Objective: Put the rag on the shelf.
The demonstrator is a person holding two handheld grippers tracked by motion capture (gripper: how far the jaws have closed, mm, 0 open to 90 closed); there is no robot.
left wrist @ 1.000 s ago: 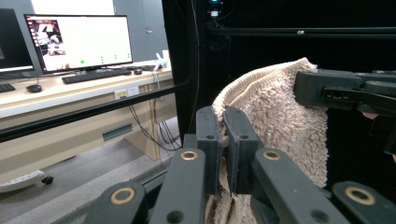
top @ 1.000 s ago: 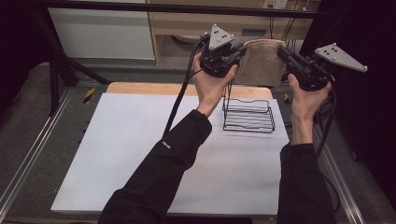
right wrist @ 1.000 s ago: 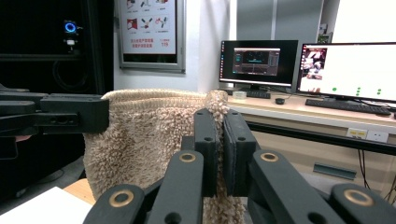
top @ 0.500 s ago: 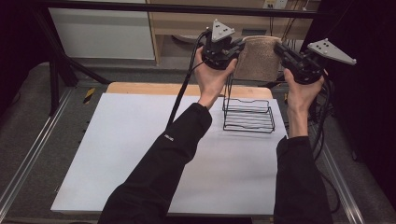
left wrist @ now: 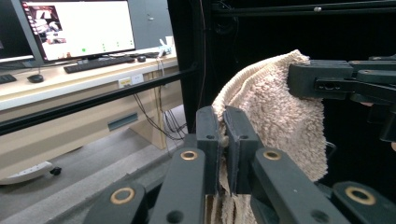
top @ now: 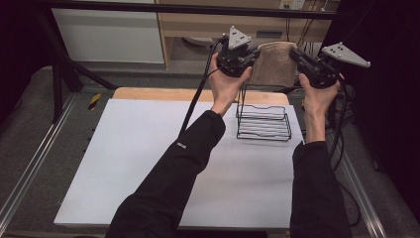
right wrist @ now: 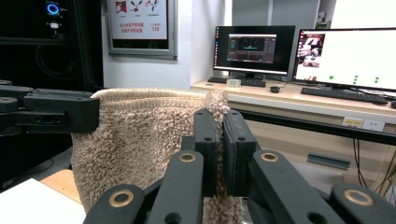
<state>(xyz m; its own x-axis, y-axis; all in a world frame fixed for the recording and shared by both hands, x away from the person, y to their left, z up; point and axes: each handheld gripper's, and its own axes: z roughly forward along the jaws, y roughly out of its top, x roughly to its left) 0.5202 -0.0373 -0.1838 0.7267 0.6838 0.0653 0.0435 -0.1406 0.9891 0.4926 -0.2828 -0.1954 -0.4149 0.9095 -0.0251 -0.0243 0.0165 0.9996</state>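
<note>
A beige terry towel (top: 273, 63) hangs stretched between my two grippers, high above the far edge of the table. My left gripper (top: 251, 53) is shut on the towel's left top corner, and its own view shows the towel (left wrist: 275, 116) pinched between its jaws (left wrist: 223, 122). On the right top corner my right gripper (top: 296, 53) is shut too, with the towel (right wrist: 135, 140) gripped between its jaws (right wrist: 220, 122). Below the towel a black wire rack (top: 263, 121) stands on the white table top (top: 148, 168).
The table has a wooden strip (top: 163, 93) along its far edge and metal rails (top: 29, 168) at the sides. Beyond it stand a desk with monitors (right wrist: 345, 56) and a keyboard (left wrist: 98, 63). Black cables (top: 195, 99) trail from the grippers.
Both hands have shifted the hanging towel slightly away and lower, toward the rack. Both grips on the towel's corners are unchanged.
</note>
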